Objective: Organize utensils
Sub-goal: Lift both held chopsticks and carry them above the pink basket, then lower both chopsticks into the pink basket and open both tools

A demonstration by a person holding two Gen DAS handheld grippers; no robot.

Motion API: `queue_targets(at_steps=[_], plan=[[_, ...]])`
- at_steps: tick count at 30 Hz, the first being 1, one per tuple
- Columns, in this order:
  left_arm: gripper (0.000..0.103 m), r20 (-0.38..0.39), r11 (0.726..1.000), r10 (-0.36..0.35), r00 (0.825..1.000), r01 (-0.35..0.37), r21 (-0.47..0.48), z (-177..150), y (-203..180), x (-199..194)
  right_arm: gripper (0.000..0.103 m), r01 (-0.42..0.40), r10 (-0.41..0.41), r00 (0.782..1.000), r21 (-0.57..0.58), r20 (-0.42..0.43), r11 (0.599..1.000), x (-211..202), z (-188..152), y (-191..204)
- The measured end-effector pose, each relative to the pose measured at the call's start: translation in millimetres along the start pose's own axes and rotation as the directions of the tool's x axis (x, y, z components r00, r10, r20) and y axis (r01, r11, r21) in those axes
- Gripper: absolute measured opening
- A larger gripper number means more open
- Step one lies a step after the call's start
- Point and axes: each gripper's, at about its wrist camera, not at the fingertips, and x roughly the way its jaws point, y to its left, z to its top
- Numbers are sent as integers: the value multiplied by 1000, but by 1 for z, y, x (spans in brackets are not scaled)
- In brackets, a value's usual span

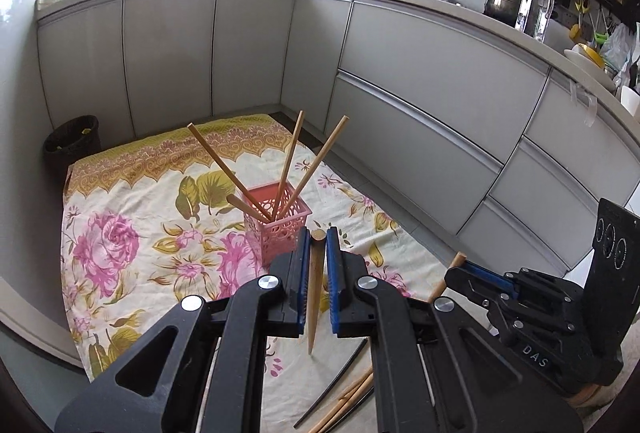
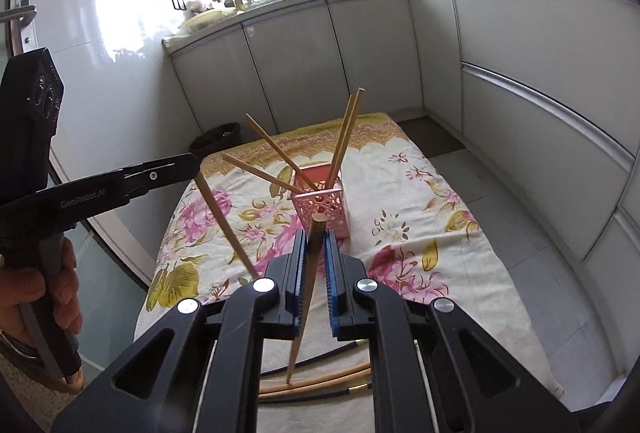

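Left wrist view: my left gripper is clamped on a wooden chopstick, thick end up between the blue pads, thin tip hanging free above the floral cloth. Dead ahead at twelve o'clock, just past the fingertips, the pink lattice holder stands upright on the cloth with four wooden chopsticks already in it, fanning out toward eleven, twelve and one. Down at five o'clock a loose pile of chopsticks, wooden and dark ones, lies on the cloth, partly hidden under my gripper. Over at three o'clock my right gripper shows with a wooden chopstick end poking out from its fingers. A dark wicker bin sits at ten o'clock beside the grey cabinets. Right wrist view: my right gripper is gripping a second wooden chopstick, slightly tilted, its tip low at six o'clock over more loose chopsticks on the cloth. The pink holder is at twelve o'clock, just beyond the fingertips. At nine o'clock my left gripper comes in from the side, its chopstick slanting down toward the cloth.
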Motion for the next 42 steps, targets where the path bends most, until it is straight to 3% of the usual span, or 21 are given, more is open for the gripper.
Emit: queue_targets(at_steps=[18, 25, 33, 37, 42], plan=[[7, 65, 999, 13, 998, -11, -38, 17, 2, -6, 8, -48, 39, 991, 70, 131, 996, -40, 54, -20], [7, 153, 999, 33, 988, -29, -30, 69, -3, -16, 8, -85, 73, 974, 45, 215, 995, -49, 96, -15], [7, 282, 992, 123, 952, -116, -41, 137, 2, -20, 8, -116, 104, 935, 15, 340, 993, -47, 159, -11], [7, 279, 989, 141, 950, -125, -74, 139, 14, 2, 8, -113, 104, 928, 4, 357, 994, -27, 176, -9], [9, 188, 986, 134, 973, -111, -127, 119, 34, 43, 8, -113, 107, 936, -3, 335, 994, 4, 174, -10]])
